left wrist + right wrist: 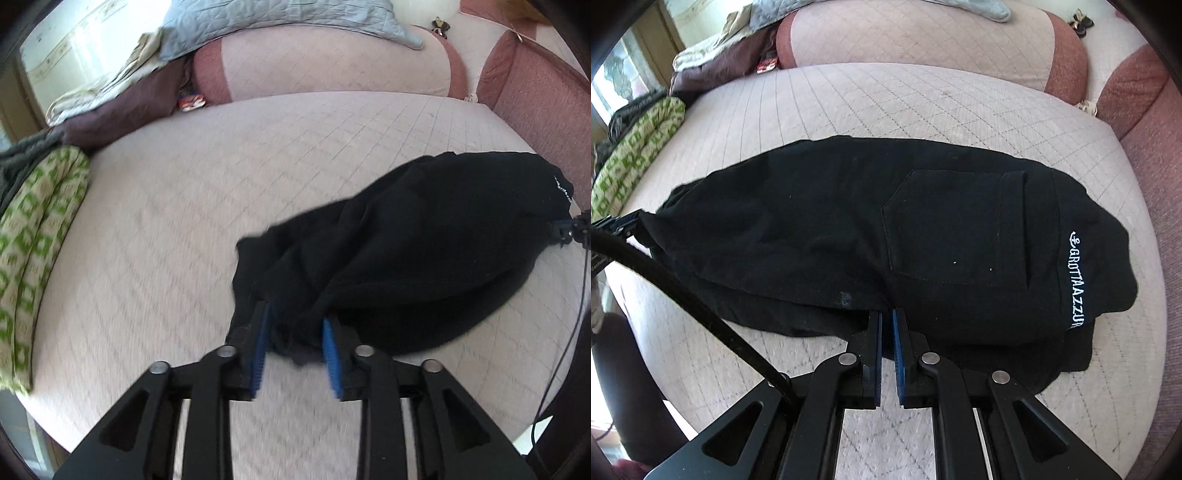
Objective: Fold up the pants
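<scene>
Black pants (879, 229) lie folded lengthwise on the pale quilted cushion (886, 107), back pocket up, white lettering near the waistband at the right. My right gripper (886, 317) is shut on the near edge of the pants by the pocket. In the left wrist view the pants (424, 240) stretch to the right. My left gripper (295, 317) is shut on a bunched leg end, lifted a little off the cushion (184, 221). The right gripper shows at the far right of that view (569, 225), and the left gripper at the far left of the right wrist view (617, 225).
A green patterned cloth (40, 236) lies along the cushion's left edge. Back cushions (325, 62), a grey quilted pillow (266, 22) and piled fabric (110, 85) stand behind. A red armrest (546, 92) is at the right. A black cable (683, 295) crosses the right wrist view.
</scene>
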Demonstrator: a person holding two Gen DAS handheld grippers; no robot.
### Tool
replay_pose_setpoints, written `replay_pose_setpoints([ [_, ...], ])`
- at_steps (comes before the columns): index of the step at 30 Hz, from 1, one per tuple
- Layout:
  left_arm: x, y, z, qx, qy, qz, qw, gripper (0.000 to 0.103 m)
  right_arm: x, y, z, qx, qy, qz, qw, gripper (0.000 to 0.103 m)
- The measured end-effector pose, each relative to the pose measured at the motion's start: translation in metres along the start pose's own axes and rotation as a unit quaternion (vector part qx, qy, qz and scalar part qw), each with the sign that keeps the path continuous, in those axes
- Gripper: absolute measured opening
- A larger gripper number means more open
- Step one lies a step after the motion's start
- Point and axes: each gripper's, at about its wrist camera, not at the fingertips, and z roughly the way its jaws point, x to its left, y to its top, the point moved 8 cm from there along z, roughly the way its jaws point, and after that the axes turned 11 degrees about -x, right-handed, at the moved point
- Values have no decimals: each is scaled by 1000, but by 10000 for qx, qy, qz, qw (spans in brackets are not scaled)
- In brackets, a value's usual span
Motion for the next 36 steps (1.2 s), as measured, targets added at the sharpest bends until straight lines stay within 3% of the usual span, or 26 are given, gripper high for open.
replay_pose_setpoints([
  [3,11,-8,-20,-84,5,-217,9997,46,3,-3,0,128,-107,-160,9997,8],
  [5,23,-11,-34,-150,100,-371,9992,47,4,-5,1,220,-202,-252,9992,10],
  [9,48,-15,-55,-297,151,-939,9950,56,2,-1,-7,295,-473,-324,9979,24],
  [10,58,-17,-60,-345,131,-1212,9919,57,2,0,-12,290,-537,-333,9976,28],
  [12,70,-19,-62,-394,-16,-1644,9856,57,7,4,-24,190,-497,-360,9979,48],
  [15,81,-18,-56,-515,-318,-2337,9704,57,24,18,-38,-6,-456,-515,9976,56],
  [18,94,-15,-41,-615,-317,-2969,9524,57,62,36,-40,-126,-329,-684,9970,57],
  [20,106,-11,-28,-728,-363,-3474,9342,57,97,48,-39,-238,56,-798,9965,57],
  [22,120,-10,-18,-845,-201,-3747,9231,57,139,60,-36,-296,651,-741,9947,57],
  [25,134,-20,-10,-871,167,-3832,9194,57,204,83,-20,-298,1358,-660,9881,57],
  [27,138,-22,-10,-892,28,-4031,9108,57,253,95,-4,-260,1578,-865,9833,57],
  [29,144,-22,-14,-975,122,-4061,9085,57,285,101,16,-111,1685,-952,9810,57],
  [31,147,-23,-16,-1023,102,-4100,9063,57,312,104,38,3,1498,-1134,9822,57],
  [35,144,-24,-15,-996,-55,-4124,9055,57,326,102,87,353,934,-1308,9864,57],
  [36,144,-23,-15,-1002,-79,-4127,9053,57,327,100,95,518,961,-1245,9862,35],
])
